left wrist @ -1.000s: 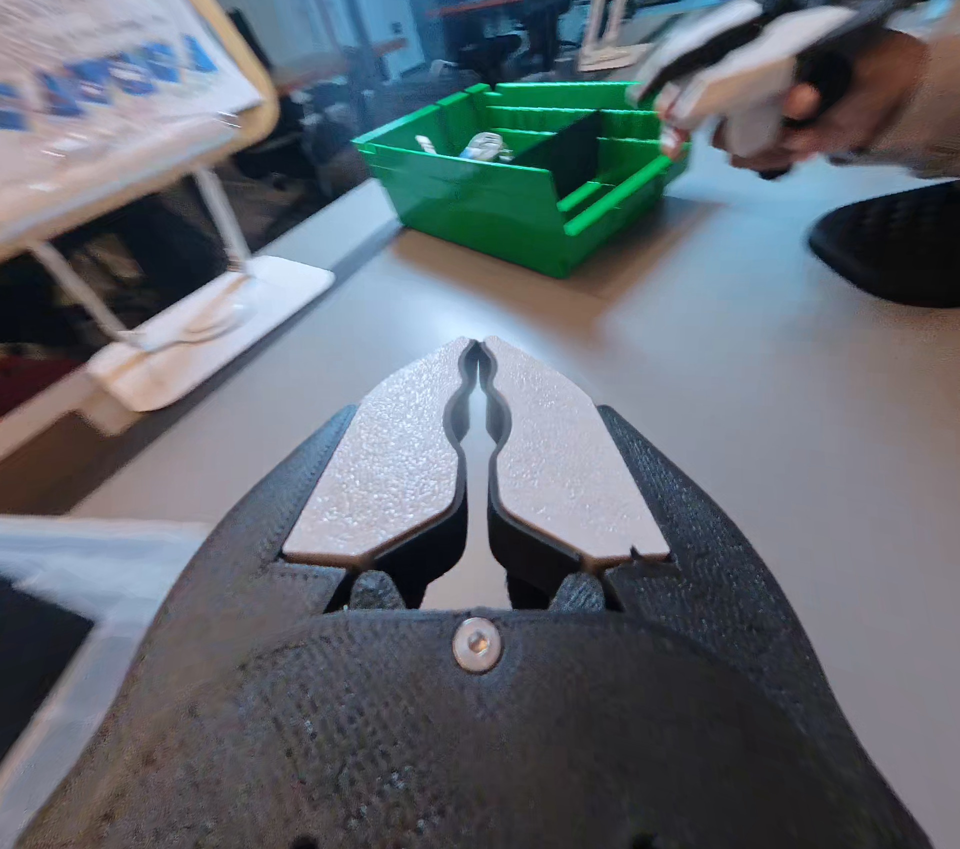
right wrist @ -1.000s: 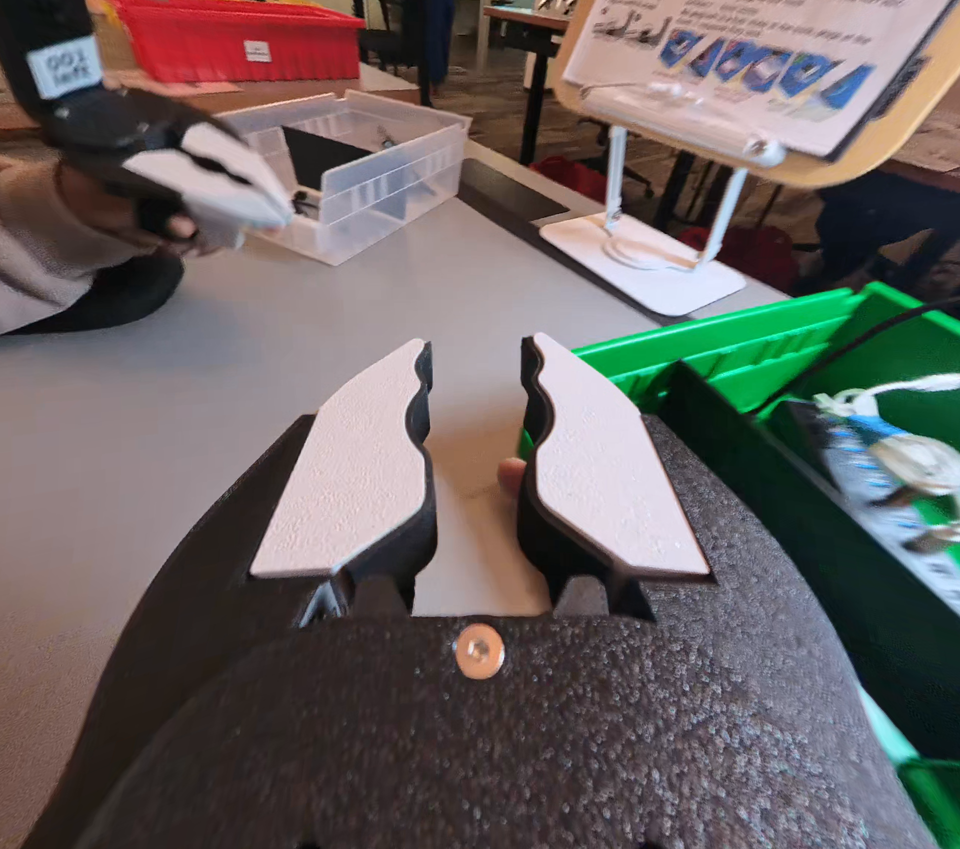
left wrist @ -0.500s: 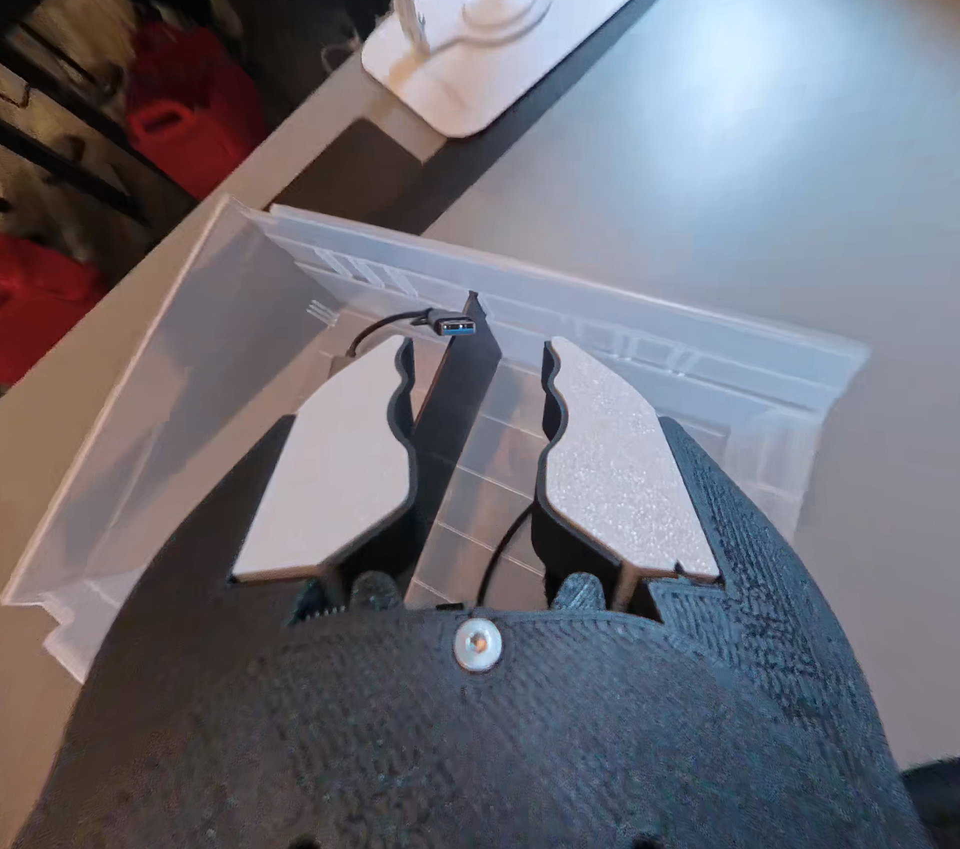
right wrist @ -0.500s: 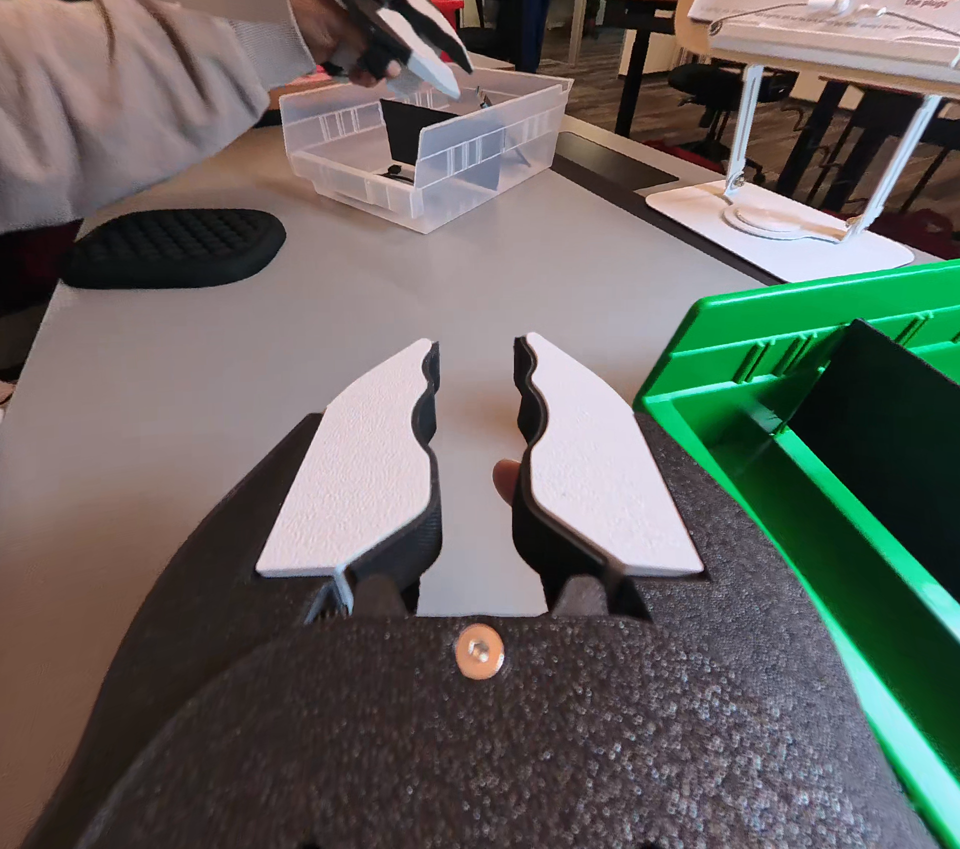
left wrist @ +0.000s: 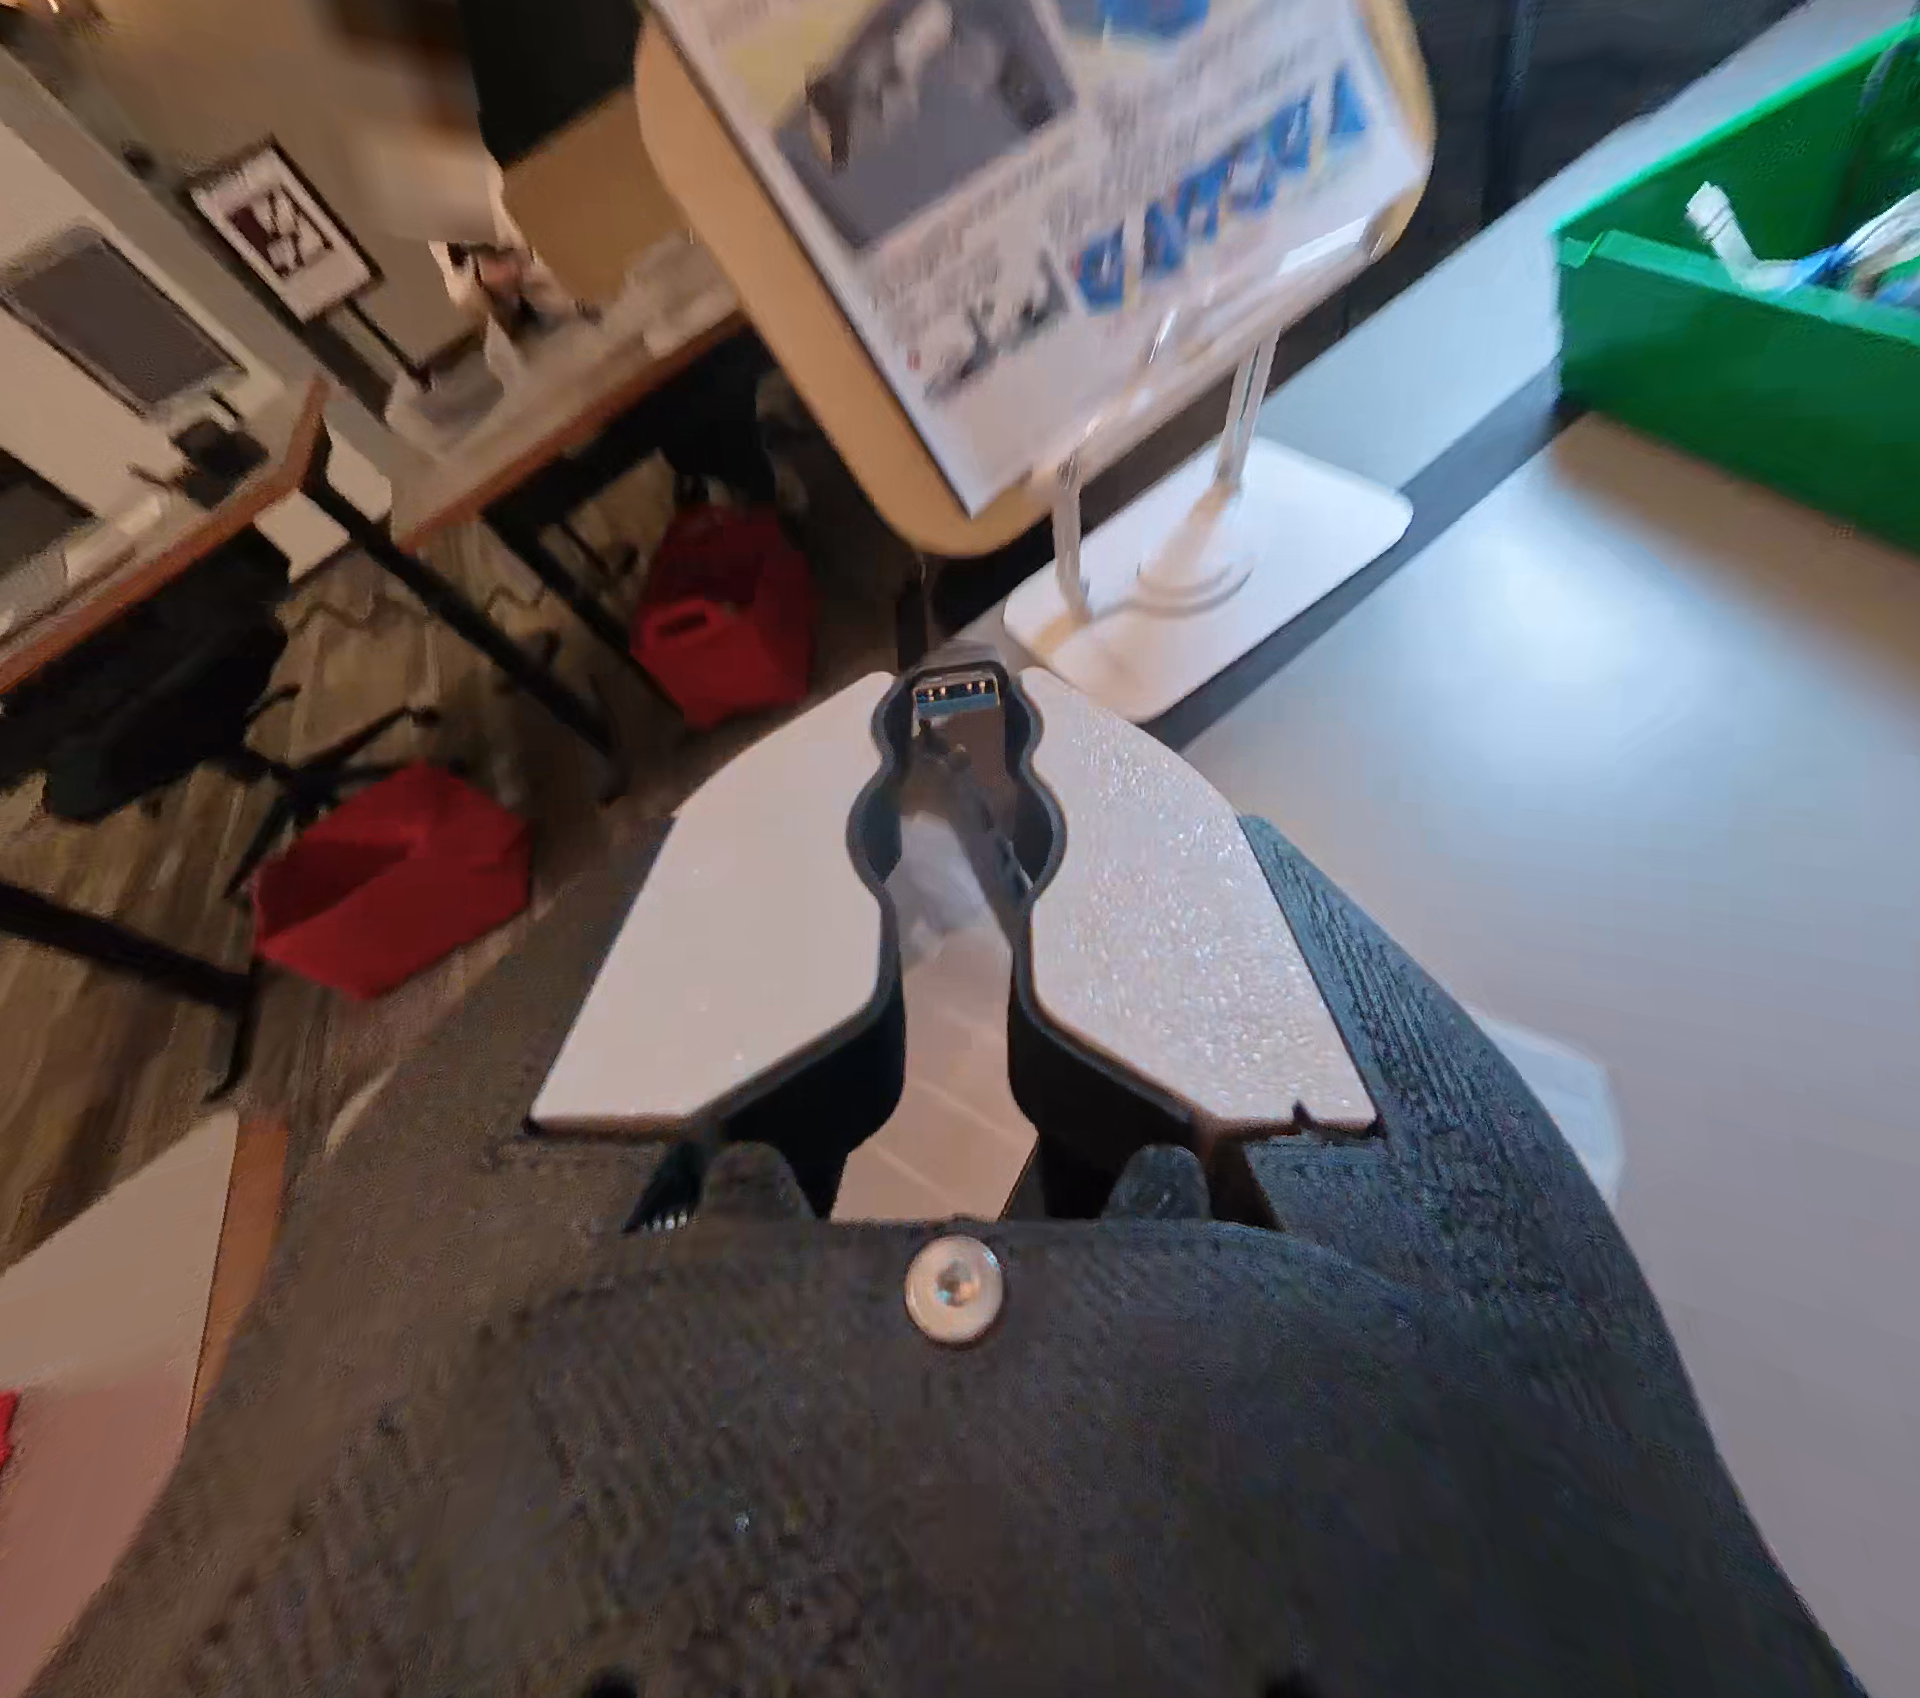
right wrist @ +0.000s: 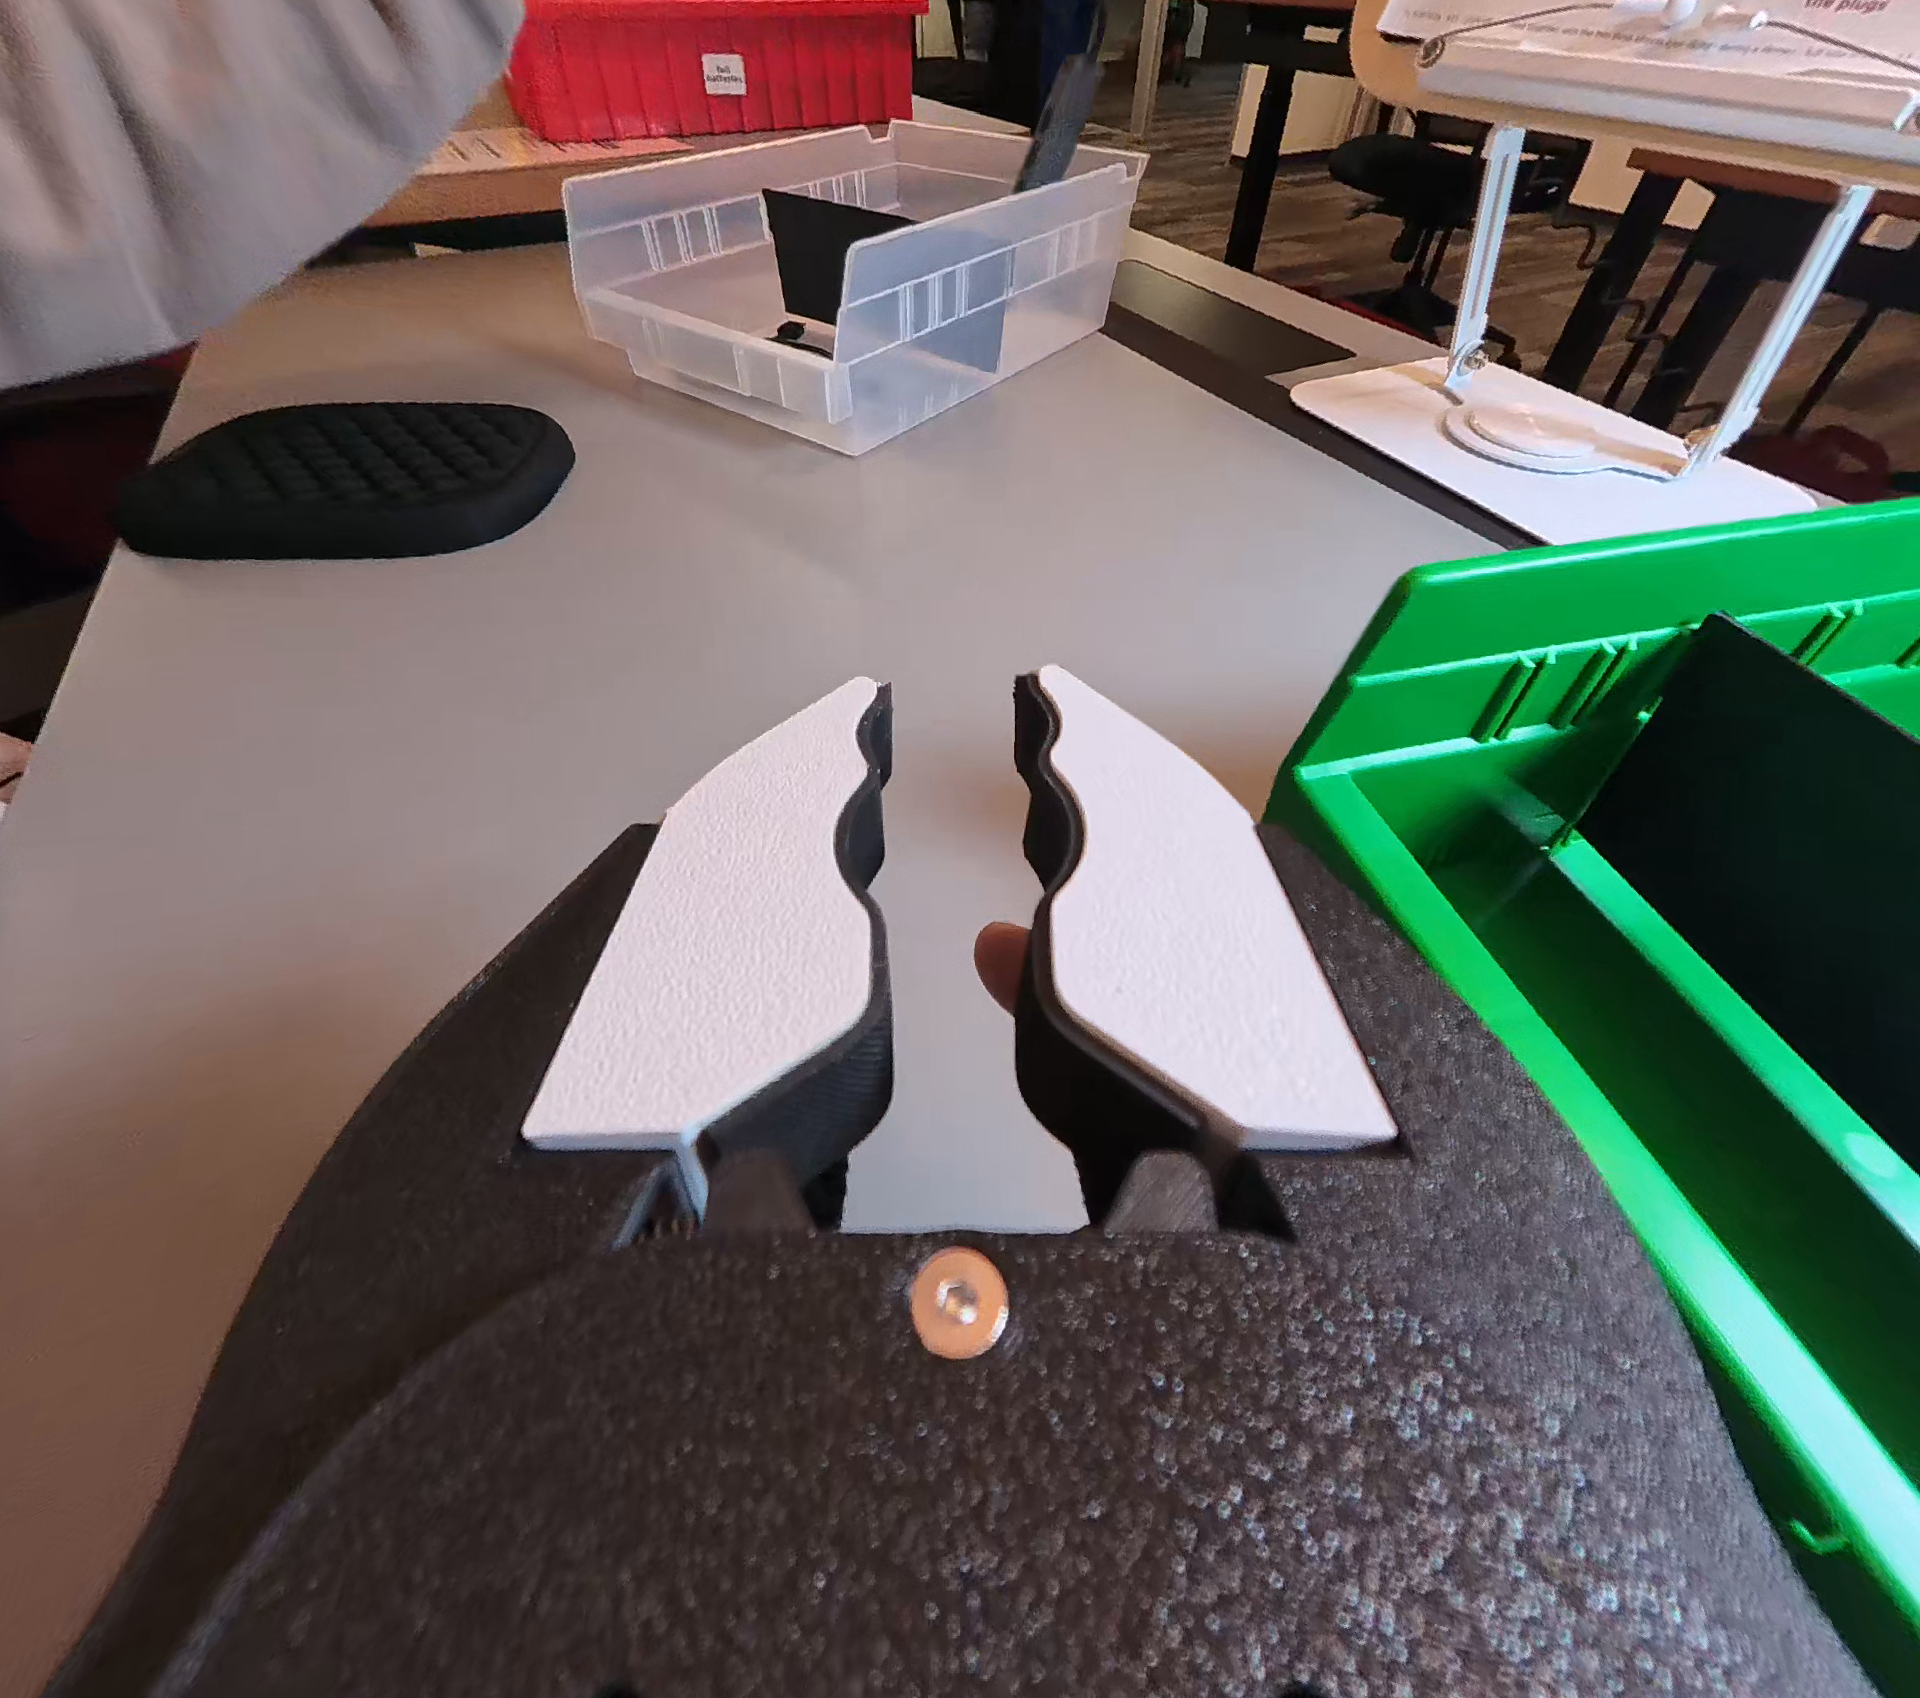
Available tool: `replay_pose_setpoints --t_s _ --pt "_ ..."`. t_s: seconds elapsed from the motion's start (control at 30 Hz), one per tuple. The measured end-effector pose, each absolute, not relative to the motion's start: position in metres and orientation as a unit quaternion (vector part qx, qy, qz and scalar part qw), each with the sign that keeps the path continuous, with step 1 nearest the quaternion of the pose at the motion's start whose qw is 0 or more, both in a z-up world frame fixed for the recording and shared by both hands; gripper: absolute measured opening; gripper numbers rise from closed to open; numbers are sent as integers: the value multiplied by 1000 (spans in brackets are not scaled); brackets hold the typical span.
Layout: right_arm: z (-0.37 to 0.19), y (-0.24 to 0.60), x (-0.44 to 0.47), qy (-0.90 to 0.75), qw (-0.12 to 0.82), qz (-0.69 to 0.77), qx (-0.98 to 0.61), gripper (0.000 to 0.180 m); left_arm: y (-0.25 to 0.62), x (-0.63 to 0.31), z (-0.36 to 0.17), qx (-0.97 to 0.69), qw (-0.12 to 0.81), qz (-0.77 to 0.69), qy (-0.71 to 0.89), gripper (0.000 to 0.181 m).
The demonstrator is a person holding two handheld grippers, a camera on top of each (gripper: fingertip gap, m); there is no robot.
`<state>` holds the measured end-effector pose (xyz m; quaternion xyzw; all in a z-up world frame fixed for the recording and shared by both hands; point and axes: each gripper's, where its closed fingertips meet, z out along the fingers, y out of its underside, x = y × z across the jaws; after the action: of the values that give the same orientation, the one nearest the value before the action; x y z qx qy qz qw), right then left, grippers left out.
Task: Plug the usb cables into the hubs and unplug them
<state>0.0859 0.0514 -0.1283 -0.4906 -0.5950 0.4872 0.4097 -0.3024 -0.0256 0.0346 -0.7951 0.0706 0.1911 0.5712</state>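
The left gripper (left wrist: 954,698) is clamping a silver, blue-tongued USB plug (left wrist: 956,690) at its fingertips, lifted above the grey table (left wrist: 1558,817). The plug is probably light and rigid, best pinched on its shell, its thin cable limp. The right gripper (right wrist: 951,692) is hovering with fingers apart beside the green plastic bin (right wrist: 1455,817).

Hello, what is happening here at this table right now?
A person works with two handheld tools. The left tool is shut on a USB plug and held up in the air above the table's far edge. The right tool is open and empty, over the grey table beside the green bin. Nothing is plugged in yet.
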Motion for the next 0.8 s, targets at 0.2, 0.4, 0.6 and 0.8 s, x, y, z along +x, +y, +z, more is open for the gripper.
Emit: replay_pose_setpoints --t_s 0.2,0.4,0.6,0.8 --pt "-119 40 75 -593 418 486 -487 26 -46 -191 116 -698 687 133 154 18" --pt "-92 22 49 -612 438 477 -454 49 -56 -57 112 -658 704 -12 267 18" --pt "-107 16 30 -681 396 461 -410 59 -62 27 80 -629 684 -155 335 18" --pt "-115 -33 48 -684 328 561 -330 8 -36 15 67 -621 712 -160 286 4"
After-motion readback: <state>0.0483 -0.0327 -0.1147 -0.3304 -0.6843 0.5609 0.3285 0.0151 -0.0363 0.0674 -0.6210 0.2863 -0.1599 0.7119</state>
